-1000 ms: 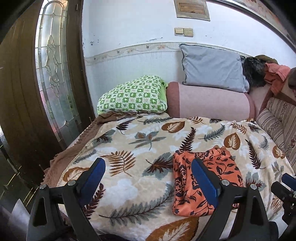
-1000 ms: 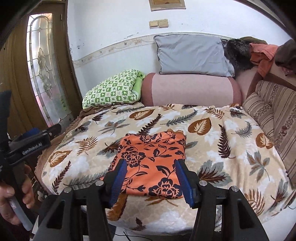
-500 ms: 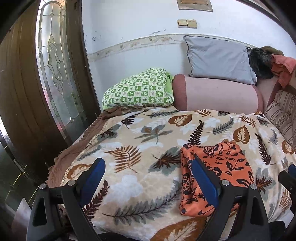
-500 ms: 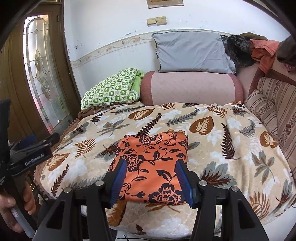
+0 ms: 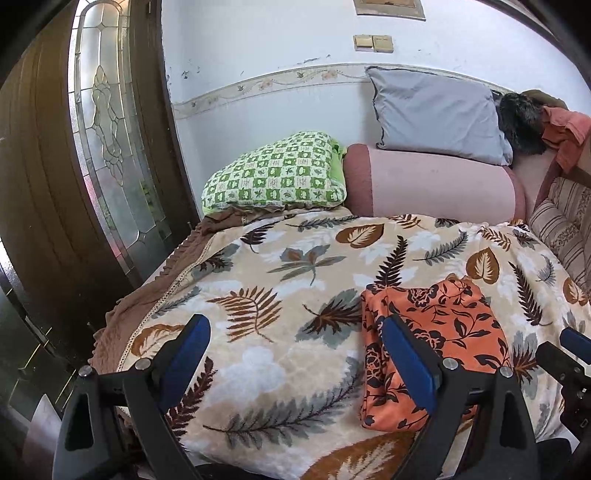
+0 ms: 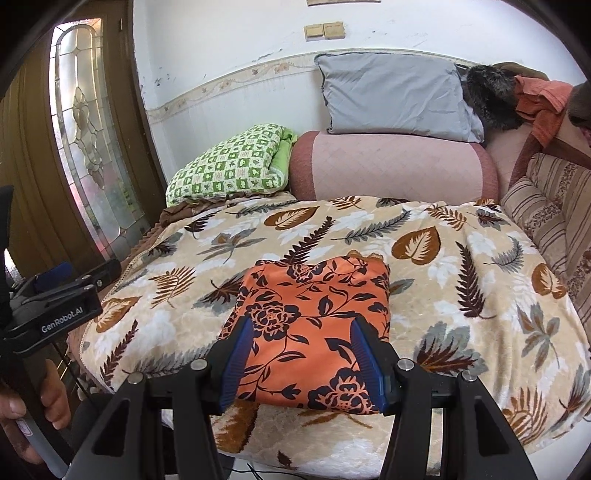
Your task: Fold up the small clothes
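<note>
A lived-in room of a home — a sitting or sleeping corner.

Ahead of the tool lies a leaf-print blanket (image 6: 424, 258) spread over a soft seat, with a pink bolster (image 6: 388, 166), a grey pillow (image 6: 395, 96) and a green checked pillow (image 6: 229, 166) stacked against the white wall beyond. Off to the left stands a wooden door with a leaded glass panel (image 6: 88, 147) — up on the wall sit light switches (image 6: 325, 30), and loose clothes (image 6: 543, 99) are heaped at far right.
</note>
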{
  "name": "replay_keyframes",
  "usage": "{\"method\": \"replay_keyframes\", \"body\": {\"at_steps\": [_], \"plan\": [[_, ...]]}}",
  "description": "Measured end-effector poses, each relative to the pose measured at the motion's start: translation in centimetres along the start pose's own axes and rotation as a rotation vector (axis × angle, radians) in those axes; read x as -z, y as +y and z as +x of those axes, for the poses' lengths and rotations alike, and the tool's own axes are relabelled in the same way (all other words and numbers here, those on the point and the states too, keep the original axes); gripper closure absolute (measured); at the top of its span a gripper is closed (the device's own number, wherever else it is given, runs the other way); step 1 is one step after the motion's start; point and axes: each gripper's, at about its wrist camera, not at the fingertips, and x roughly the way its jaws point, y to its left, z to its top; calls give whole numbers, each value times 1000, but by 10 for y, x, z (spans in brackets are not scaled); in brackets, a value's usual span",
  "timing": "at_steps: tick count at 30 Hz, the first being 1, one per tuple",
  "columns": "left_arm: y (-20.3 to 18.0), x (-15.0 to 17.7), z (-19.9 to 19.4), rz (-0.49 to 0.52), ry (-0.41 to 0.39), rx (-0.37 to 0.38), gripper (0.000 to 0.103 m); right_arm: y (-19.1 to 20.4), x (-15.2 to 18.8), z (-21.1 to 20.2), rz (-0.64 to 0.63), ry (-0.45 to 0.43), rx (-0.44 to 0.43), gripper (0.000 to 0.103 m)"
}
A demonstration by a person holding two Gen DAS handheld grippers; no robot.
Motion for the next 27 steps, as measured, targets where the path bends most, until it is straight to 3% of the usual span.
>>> {"method": "replay_keyframes", "body": {"at_steps": [15,27], "plan": [[9,1,0,-29,-5,13,9,21,-2,8,-39,7,-2,44],[16,-3,-25,-37,-40,20,9,27,-3,-7,-37,-10,10,44]]}}
